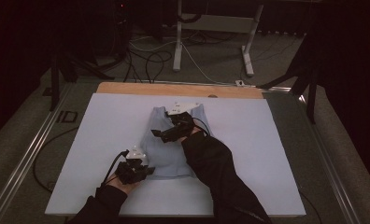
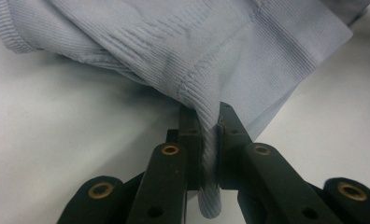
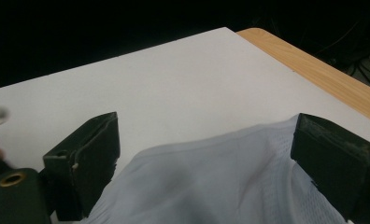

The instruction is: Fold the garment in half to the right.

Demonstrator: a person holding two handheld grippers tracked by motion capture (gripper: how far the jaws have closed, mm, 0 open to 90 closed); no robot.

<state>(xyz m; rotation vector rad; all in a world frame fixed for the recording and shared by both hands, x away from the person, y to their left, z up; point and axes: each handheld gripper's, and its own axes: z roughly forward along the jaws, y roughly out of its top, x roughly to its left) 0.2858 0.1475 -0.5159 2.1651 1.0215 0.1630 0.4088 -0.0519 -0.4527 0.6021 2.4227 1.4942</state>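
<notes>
Nearest the person, the left gripper point(image 1: 137, 169) sits at the near left corner of a pale blue ribbed garment point(image 1: 174, 149) that lies flat on the white sheet point(image 1: 103, 130) covering the desk point(image 1: 174, 88). In the left gripper view its jaws are clenched on a pinched fold of the garment point(image 2: 211, 70): the cloth runs down between the two black jaws, pressed from both sides, and a short tail of it hangs out below them. The ribbed hem fans up and away from the pinch, lifted a little off the sheet.

Farther across the desk, the right gripper point(image 1: 167, 134) hangs over the left edge of the garment, toward its far end, with the dark sleeve point(image 1: 220, 172) crossing the cloth behind it. In the right gripper view the jaws stand wide apart, released, one on each side of the garment point(image 3: 220, 182). The cloth's curved edge lies between and below them; whether either jaw touches it I cannot tell.

Beyond the garment the white sheet point(image 3: 174, 88) runs on to the wooden edge of the desk point(image 3: 314, 70).
</notes>
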